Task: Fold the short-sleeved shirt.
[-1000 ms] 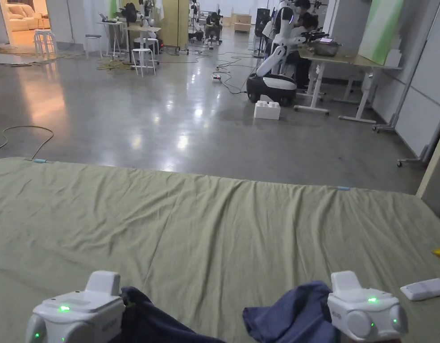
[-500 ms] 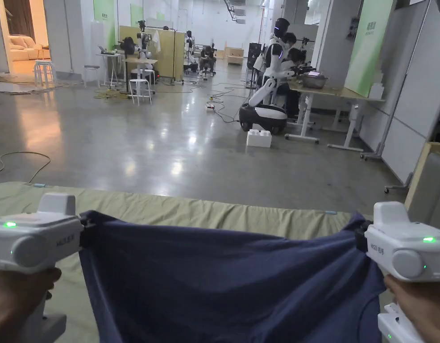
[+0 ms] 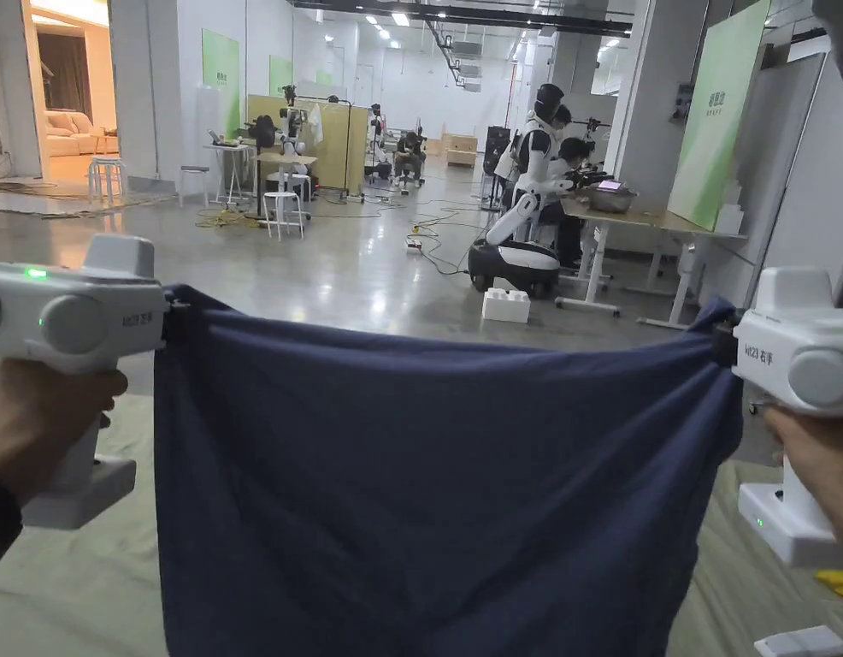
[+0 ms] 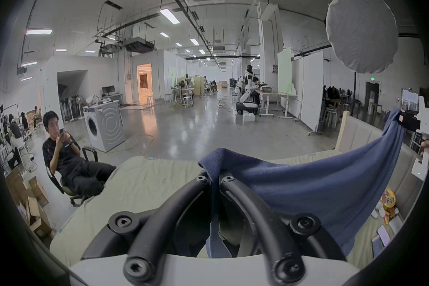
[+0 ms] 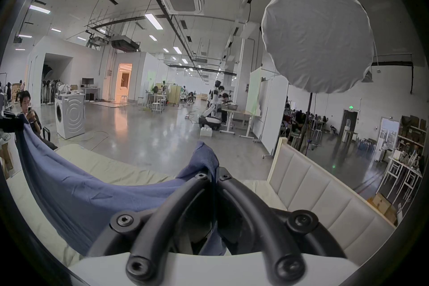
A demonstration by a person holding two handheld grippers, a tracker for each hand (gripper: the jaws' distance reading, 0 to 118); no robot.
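Left white handheld gripper (image 3: 165, 310) is clamped on one top corner of the dark blue cotton shirt (image 3: 437, 479). Shirt is held spread in the air above the pale green bed sheet (image 3: 61, 590). Right white handheld gripper (image 3: 726, 344) is clamped on the opposite corner.

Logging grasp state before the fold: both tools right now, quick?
Left tool: closed, both jaws pinching one top corner of the navy shirt.
Right tool: closed on the shirt's other top corner.
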